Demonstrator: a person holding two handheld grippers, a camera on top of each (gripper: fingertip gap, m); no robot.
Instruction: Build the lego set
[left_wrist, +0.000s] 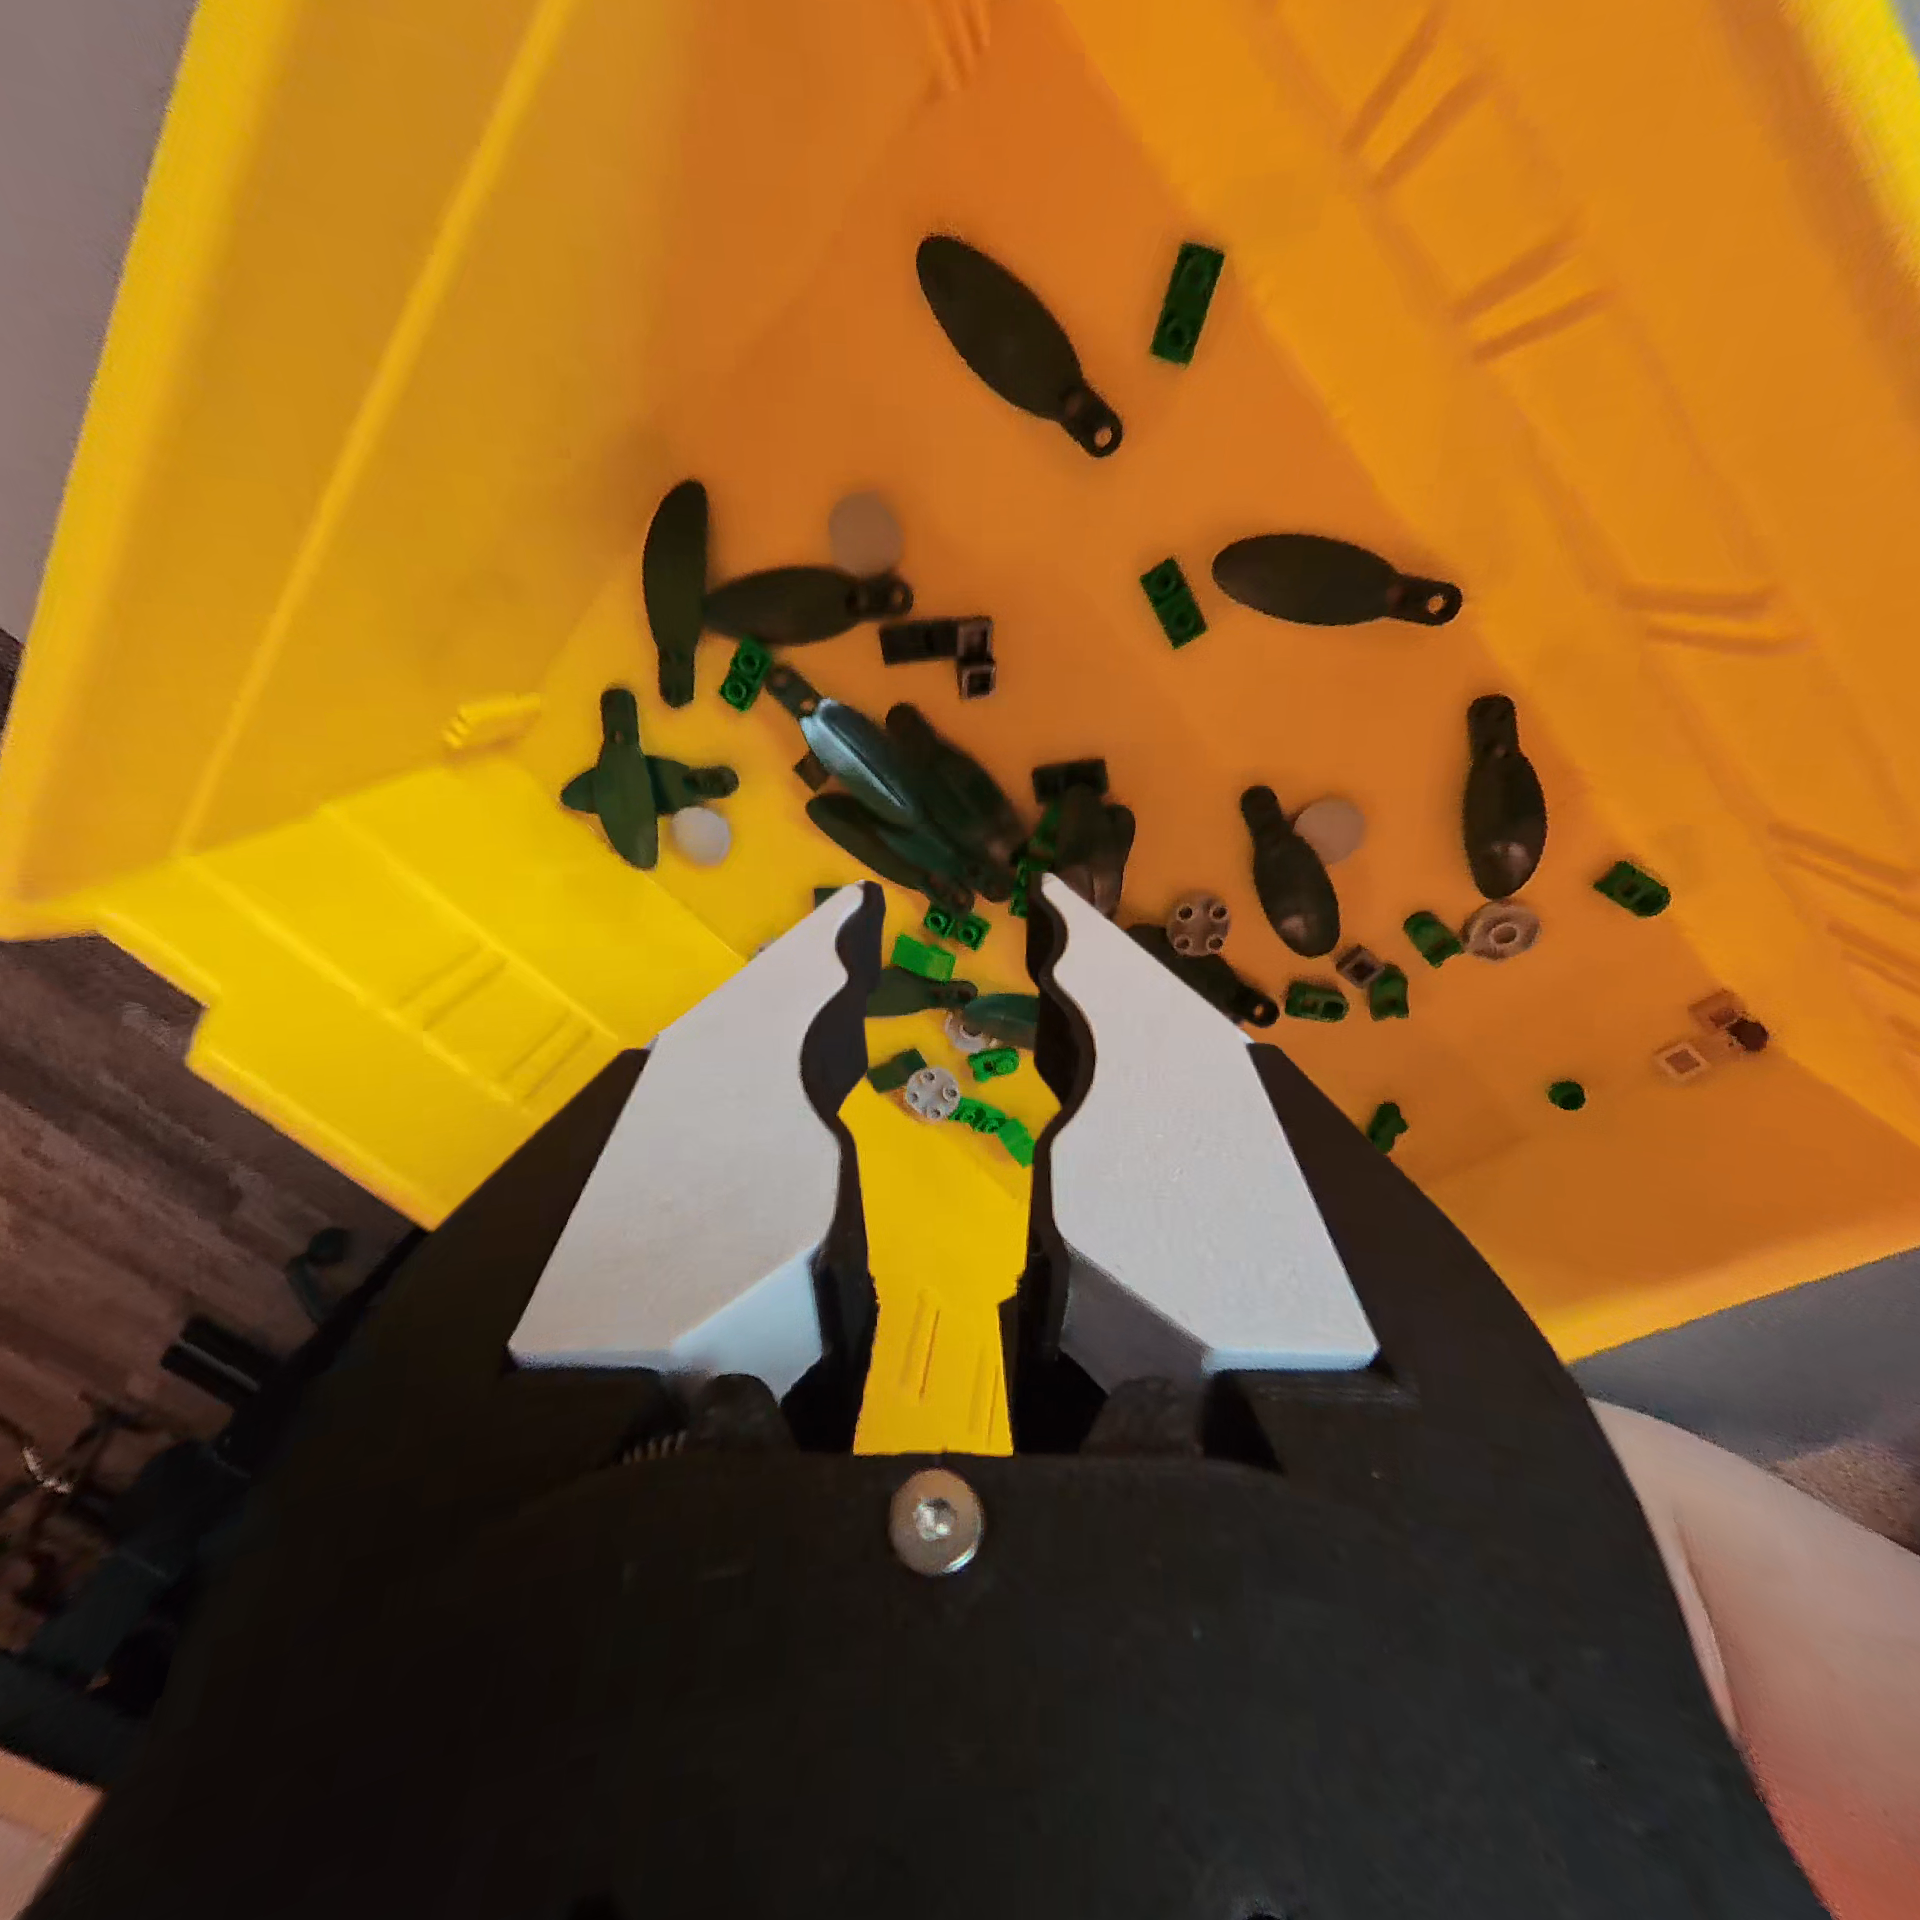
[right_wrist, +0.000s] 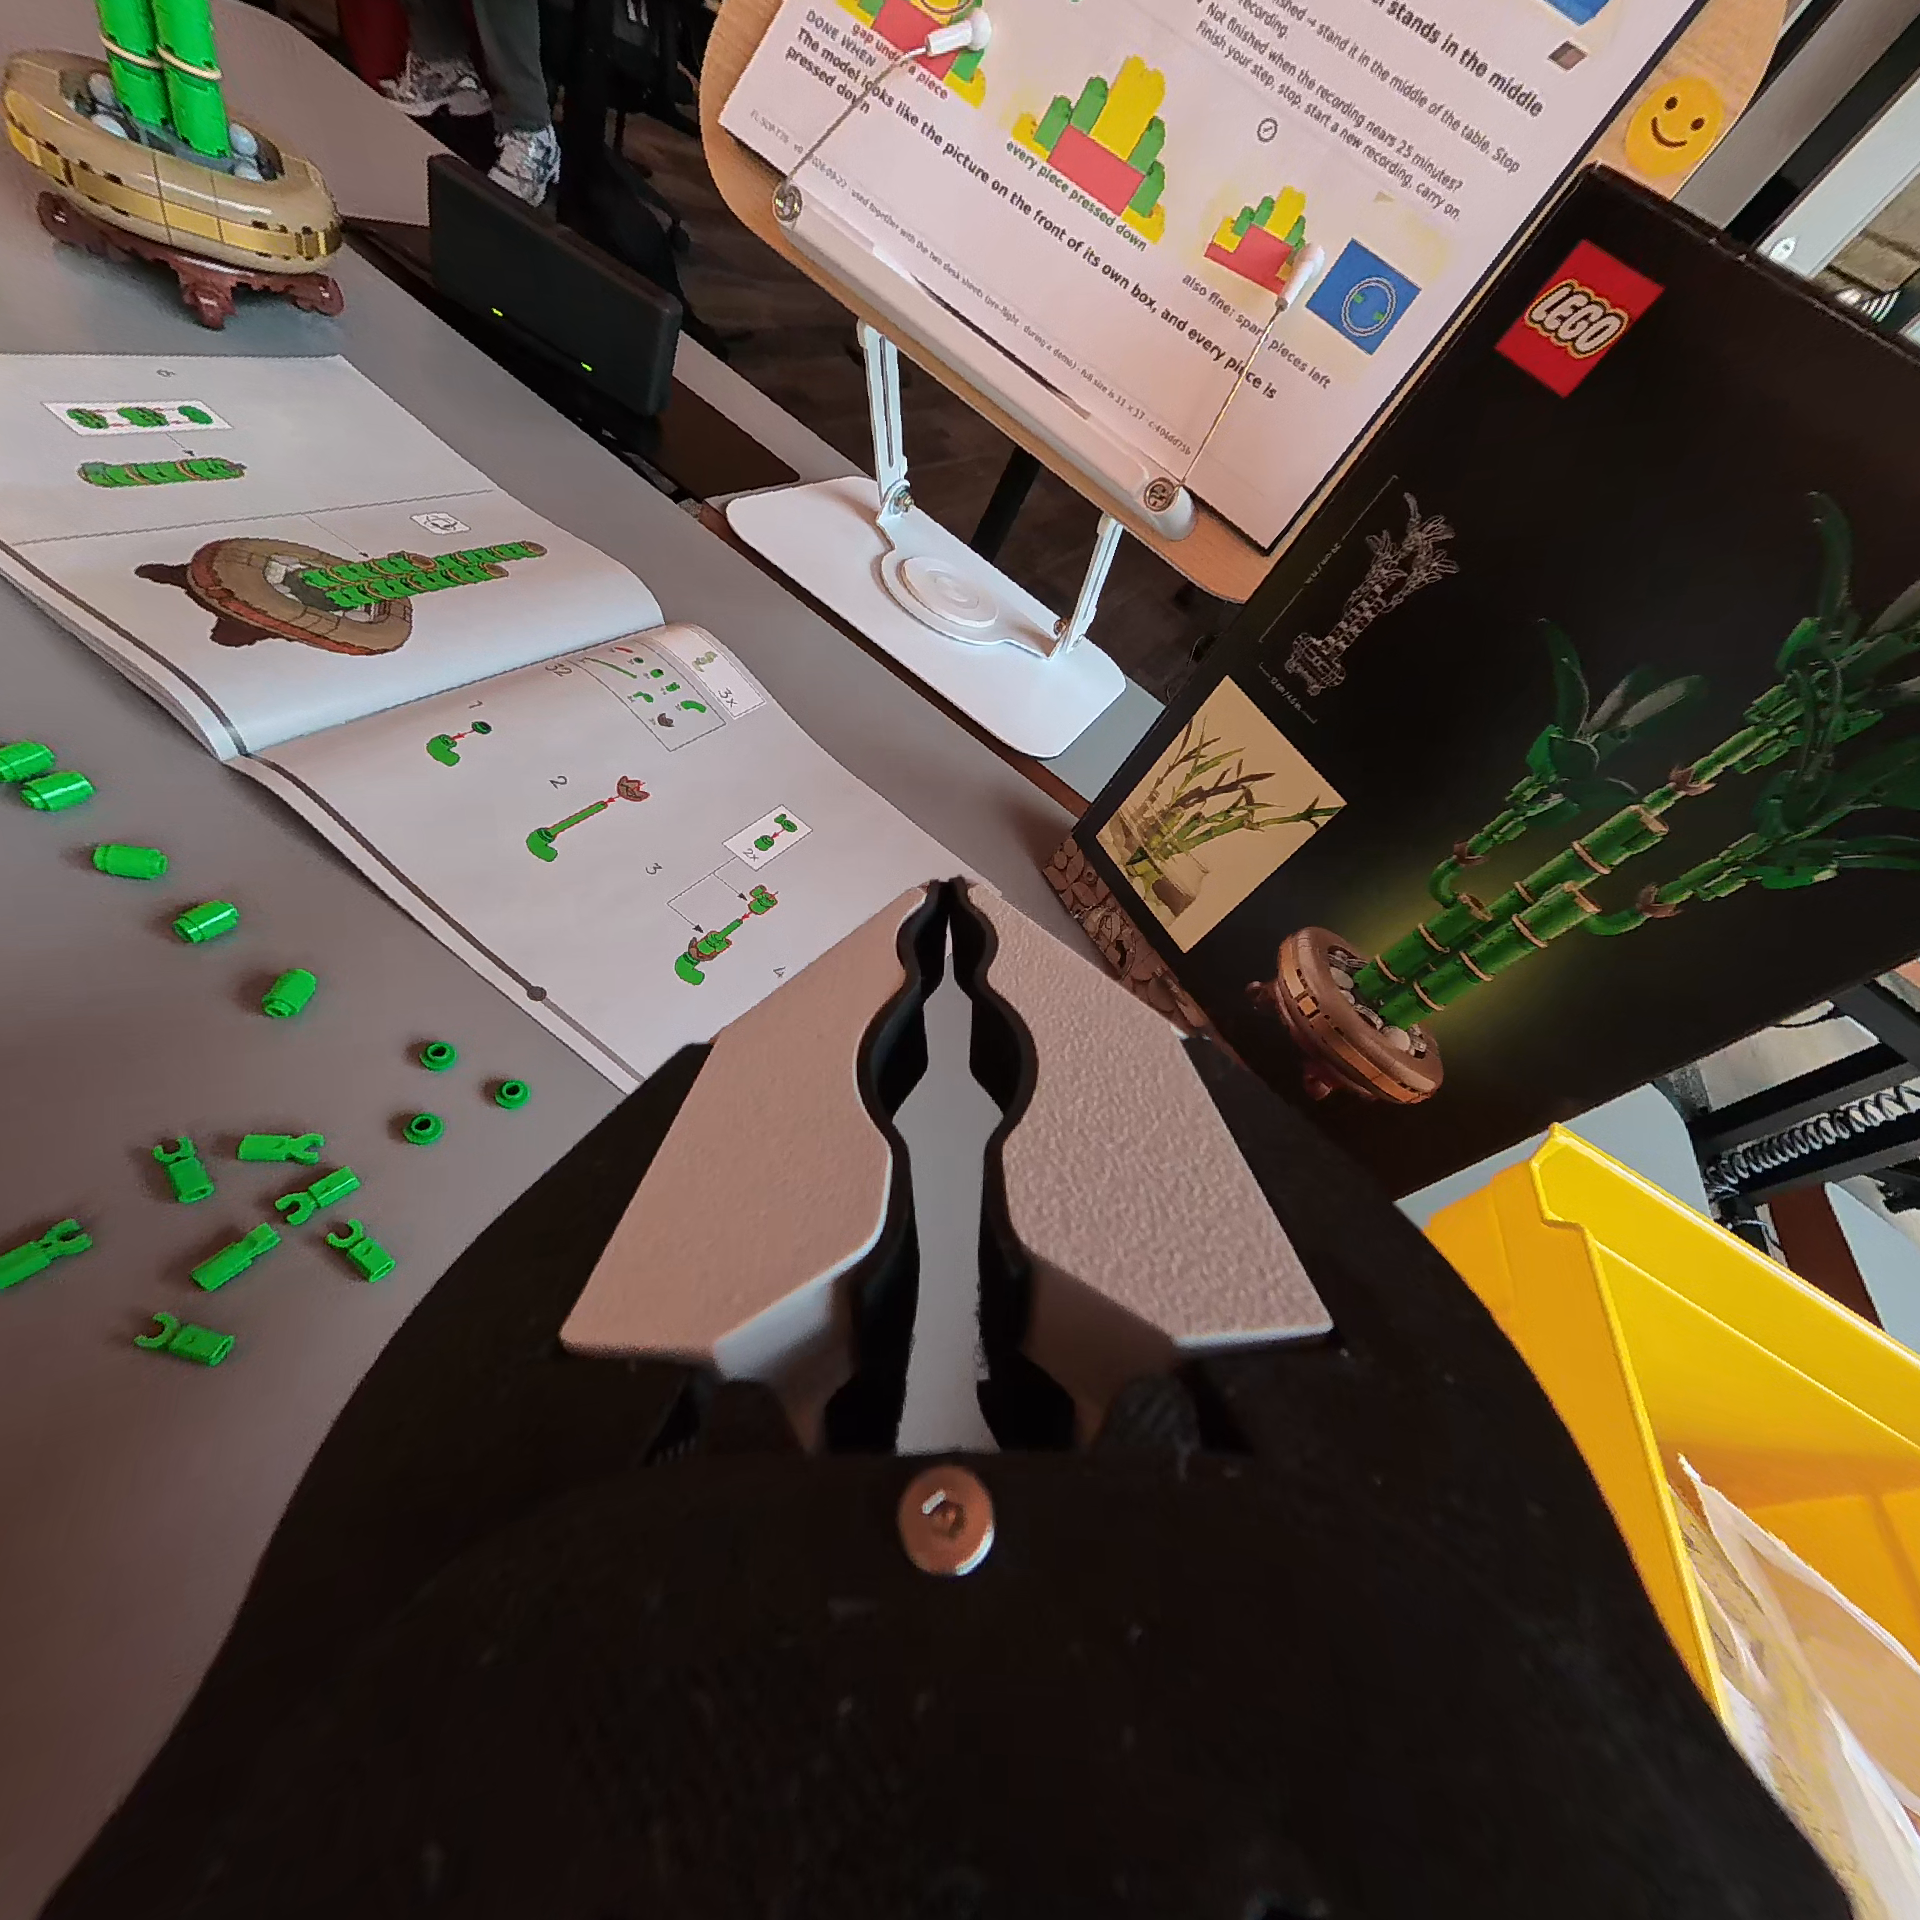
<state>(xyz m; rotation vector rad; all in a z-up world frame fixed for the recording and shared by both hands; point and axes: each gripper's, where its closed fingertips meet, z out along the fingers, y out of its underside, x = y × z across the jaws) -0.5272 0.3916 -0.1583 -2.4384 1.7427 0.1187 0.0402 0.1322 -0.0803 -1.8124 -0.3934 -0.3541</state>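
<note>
In the left wrist view my left gripper (left_wrist: 954, 899) is open and empty, pointing into a yellow bin (left_wrist: 416, 436). The bin holds several dark green leaf pieces (left_wrist: 1003, 332), small green plates (left_wrist: 1185, 302) and grey round pieces (left_wrist: 1197, 924). In the right wrist view my right gripper (right_wrist: 951, 891) is shut with nothing between its tips, held above the grey table (right_wrist: 125, 1507). The part-built model (right_wrist: 171, 177), a tan oval pot with green stalks, stands at the far left. Loose bright green pieces (right_wrist: 317, 1192) lie on the table to the left.
An open instruction booklet (right_wrist: 416, 665) lies ahead of the right gripper. The set's black box (right_wrist: 1558, 727) stands upright to the right. A white stand (right_wrist: 935, 603) holds a sheet behind it. A yellow bin (right_wrist: 1683, 1351) sits at the lower right. Some 65 cm of space lies between my two pairs of fingers. From the left gripper's tips to the part-built model (right_wrist: 171, 177) is close to 25 cm.
</note>
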